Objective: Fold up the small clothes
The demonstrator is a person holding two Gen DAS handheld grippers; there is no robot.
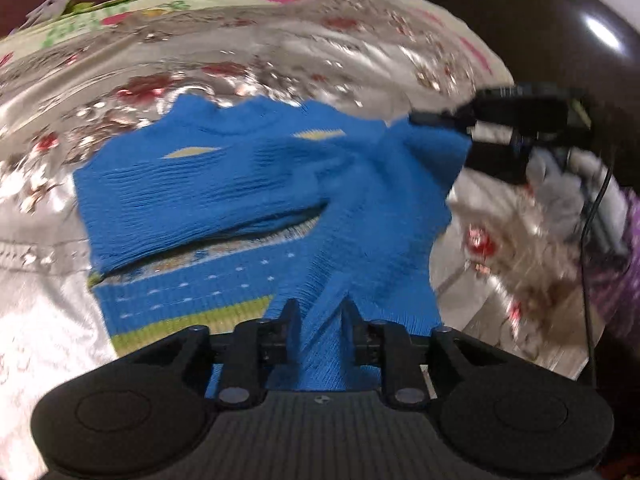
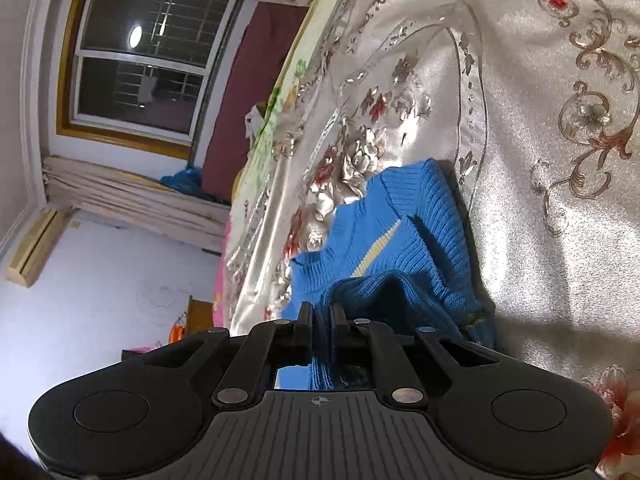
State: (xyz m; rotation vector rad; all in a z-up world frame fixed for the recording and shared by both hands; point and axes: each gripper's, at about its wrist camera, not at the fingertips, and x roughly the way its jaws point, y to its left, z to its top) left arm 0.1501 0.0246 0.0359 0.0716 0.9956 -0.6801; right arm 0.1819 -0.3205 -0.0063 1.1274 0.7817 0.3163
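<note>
A blue knit sweater (image 1: 224,184) with cream marks and a striped hem lies partly folded on the bedspread. A ridge of its fabric rises between the fingers of my left gripper (image 1: 320,316), whose jaws stand slightly apart, so the knit sits loosely between them. My right gripper (image 2: 320,320) is shut on a bunched fold of the sweater (image 2: 400,248). In the left wrist view, the right gripper (image 1: 436,120) pinches the sweater's far right corner and holds it up off the bed.
A shiny floral bedspread (image 2: 540,160) covers the bed under the sweater. A patterned sheet (image 1: 120,12) lies along the far edge. A window (image 2: 148,60) and a white wall are beyond the bed. A cable (image 1: 588,240) hangs by the right gripper.
</note>
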